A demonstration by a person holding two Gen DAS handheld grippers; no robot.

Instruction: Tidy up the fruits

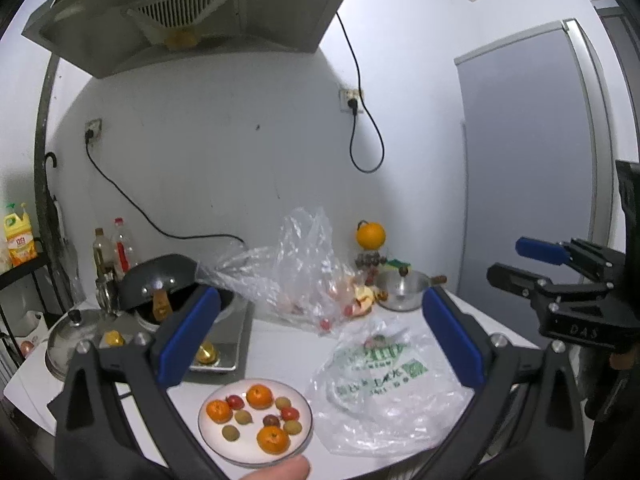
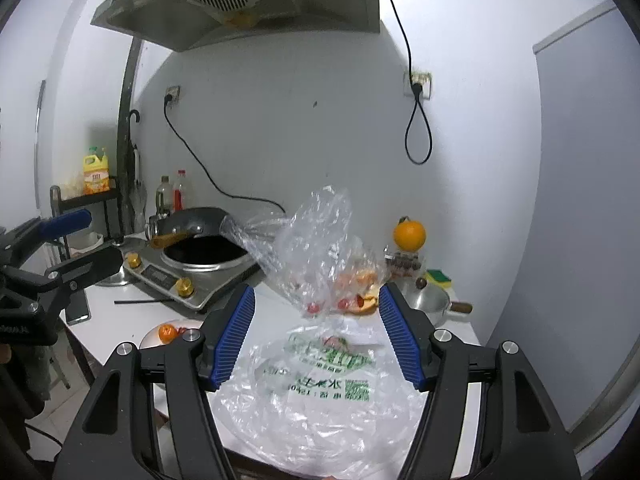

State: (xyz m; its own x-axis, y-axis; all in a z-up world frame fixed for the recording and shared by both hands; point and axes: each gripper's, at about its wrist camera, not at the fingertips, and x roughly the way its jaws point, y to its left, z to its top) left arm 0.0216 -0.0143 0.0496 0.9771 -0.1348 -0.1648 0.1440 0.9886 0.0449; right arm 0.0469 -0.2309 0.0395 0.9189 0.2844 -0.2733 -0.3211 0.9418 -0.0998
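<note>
A: Where is the fruit sitting right now?

B: Most of it is lying on the white plate (image 1: 305, 426) at the near edge of the counter (image 1: 276, 344): three small mandarins (image 1: 259, 397), a few red cherry tomatoes (image 1: 289, 413) and some pale, rough-skinned little fruits (image 1: 292, 427). They are spreading loosely, not sorted by kind, so I am judging the organizing as partly done.

A: And the bags?

B: A printed plastic bag (image 2: 320, 384) is lying flat and crinkled just beside the plate, looking nearly empty. Behind it a clear bag (image 2: 316, 248) is standing up in crumpled folds, with red and orange pieces showing through its thin film, so more fruit is probably waiting there.

A: What are the grippers doing?

B: The left gripper (image 1: 320, 340) is hovering above the plate, jaws spread wide, gripping nothing. The right gripper (image 2: 316, 336) is hanging over the printed bag, equally wide and empty, its ribbed blue pads (image 2: 236, 338) framing the clear bag.

A: Anything further back?

B: A large orange (image 1: 371, 235) is perching on a jar by the wall, and a dark wok (image 2: 192, 220) is tilting on the metal cooker (image 2: 192, 280).
</note>
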